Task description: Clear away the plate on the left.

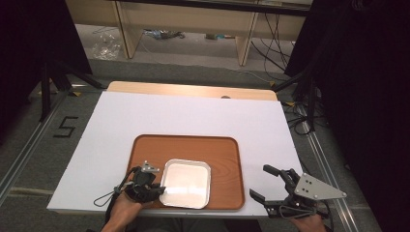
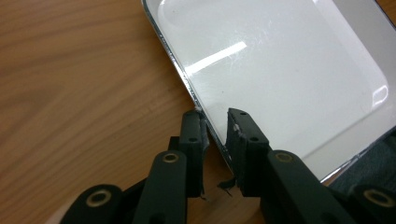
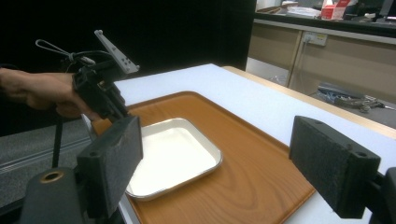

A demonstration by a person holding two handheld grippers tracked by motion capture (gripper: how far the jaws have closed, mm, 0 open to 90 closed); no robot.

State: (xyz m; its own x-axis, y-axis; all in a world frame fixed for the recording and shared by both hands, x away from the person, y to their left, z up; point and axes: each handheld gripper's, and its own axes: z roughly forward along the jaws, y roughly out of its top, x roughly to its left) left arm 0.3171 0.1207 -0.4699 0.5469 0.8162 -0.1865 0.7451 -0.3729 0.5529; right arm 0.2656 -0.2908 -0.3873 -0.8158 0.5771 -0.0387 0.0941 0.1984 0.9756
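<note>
The left gripper point(image 2: 215, 122) is pinching the near left rim of the shallow metal tray point(image 1: 186, 183), one jaw outside on the wooden serving tray point(image 1: 227, 150), the other inside the pan. Off to the right, the right gripper point(image 1: 263, 182) is hovering with its jaws spread wide, holding nothing, just beside the serving tray's right edge above the white tabletop point(image 1: 193, 116).

Black curtains point(image 1: 372, 96) are hanging on both sides. A wooden desk point(image 1: 193, 19) is standing on the grey floor point(image 1: 29, 159), with cables point(image 1: 275, 43) lying underneath.
</note>
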